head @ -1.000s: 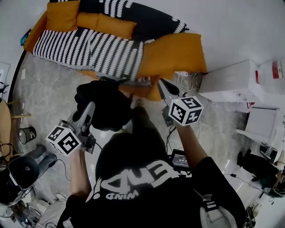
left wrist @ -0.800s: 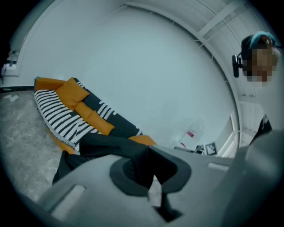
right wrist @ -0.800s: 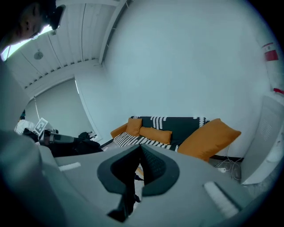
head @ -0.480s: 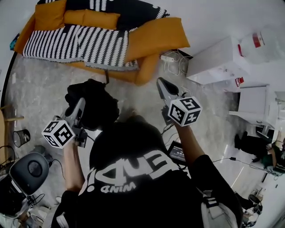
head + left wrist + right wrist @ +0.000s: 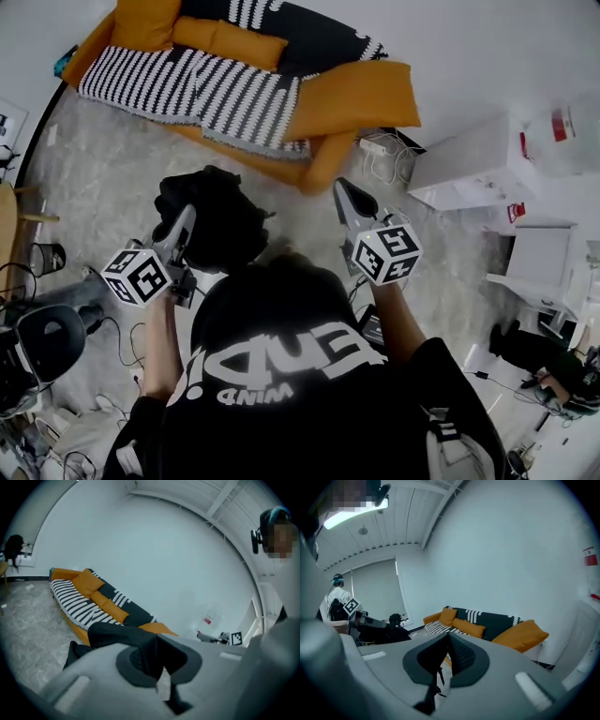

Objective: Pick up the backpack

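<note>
The black backpack (image 5: 214,217) hangs off the floor in front of the sofa, bunched under my left gripper (image 5: 187,217). In the left gripper view the jaws (image 5: 152,660) are shut on a fold of the backpack's black fabric (image 5: 124,637), which drapes over the left pad. My right gripper (image 5: 345,190) is held out to the right of the backpack and apart from it. Its pads meet at the tip (image 5: 447,639), with only a thin dark strand dangling below them. From the right gripper view the backpack (image 5: 382,632) shows far left.
An orange sofa (image 5: 361,94) with a black-and-white striped throw (image 5: 187,84) stands ahead. A white cabinet (image 5: 469,164) and a power strip (image 5: 375,145) lie to the right. At the left are a dark chair (image 5: 42,342) and a small bin (image 5: 45,258), with cables on the floor.
Both grippers have drawn back from the sofa's edge. The backpack came along in the left gripper and now hangs over the open floor. The right gripper stays shut.
</note>
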